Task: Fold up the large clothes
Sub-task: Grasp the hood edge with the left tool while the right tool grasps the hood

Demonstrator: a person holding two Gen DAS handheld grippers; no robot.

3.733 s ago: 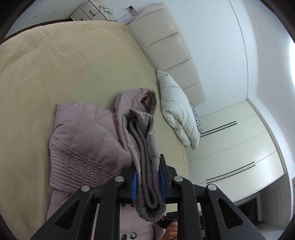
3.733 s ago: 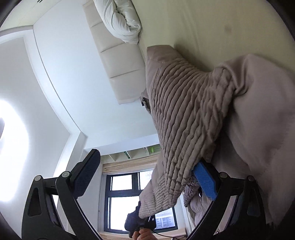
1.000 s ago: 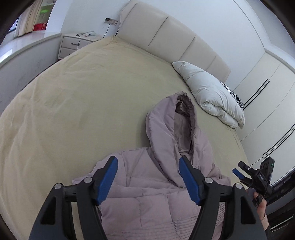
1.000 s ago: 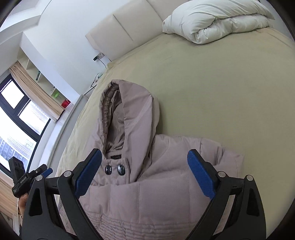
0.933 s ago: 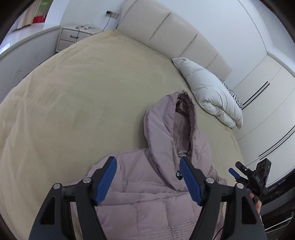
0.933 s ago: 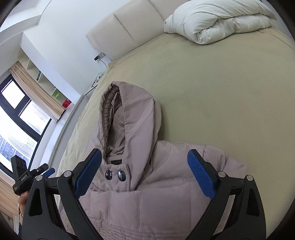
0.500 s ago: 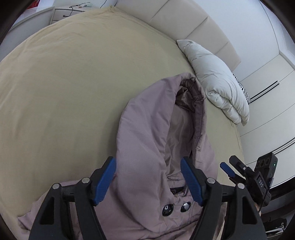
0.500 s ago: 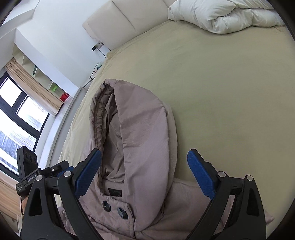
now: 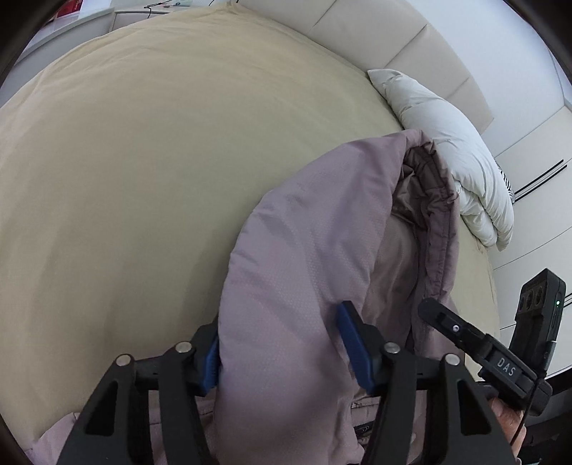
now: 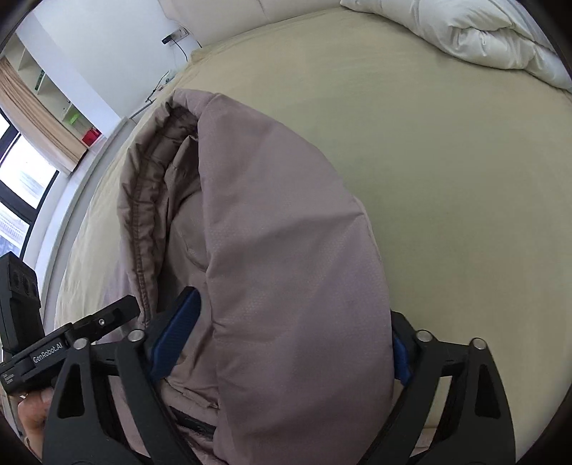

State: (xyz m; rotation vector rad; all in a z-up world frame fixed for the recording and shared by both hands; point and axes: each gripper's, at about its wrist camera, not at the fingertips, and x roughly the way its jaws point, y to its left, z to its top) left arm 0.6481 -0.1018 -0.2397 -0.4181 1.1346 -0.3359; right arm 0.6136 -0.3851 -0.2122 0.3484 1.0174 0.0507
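A mauve padded jacket lies on the beige bed, its hood [image 9: 321, 221] pointing at the headboard. My left gripper [image 9: 282, 343] straddles the hood's left side, its blue pads pressing into the puffy fabric. My right gripper [image 10: 282, 339] straddles the hood's [image 10: 279, 221] right side the same way, one pad [image 10: 177, 331] inside the hood opening. The jaws are narrower than before but still apart around thick fabric. Each gripper shows at the edge of the other's view. The jacket's body is hidden below the grippers.
The beige bed sheet [image 9: 143, 161] spreads wide around the hood. A white folded duvet [image 9: 454, 150] lies by the padded headboard [image 9: 375, 39]. A nightstand [image 9: 143, 10] stands at the far corner. Wardrobe doors [image 9: 536, 171] are on the right; a window [image 10: 14, 186] on the left.
Both grippers have moved forward from the jacket's shoulders onto the hood and their jaws have narrowed around its two sides. The buttons have passed out of view.
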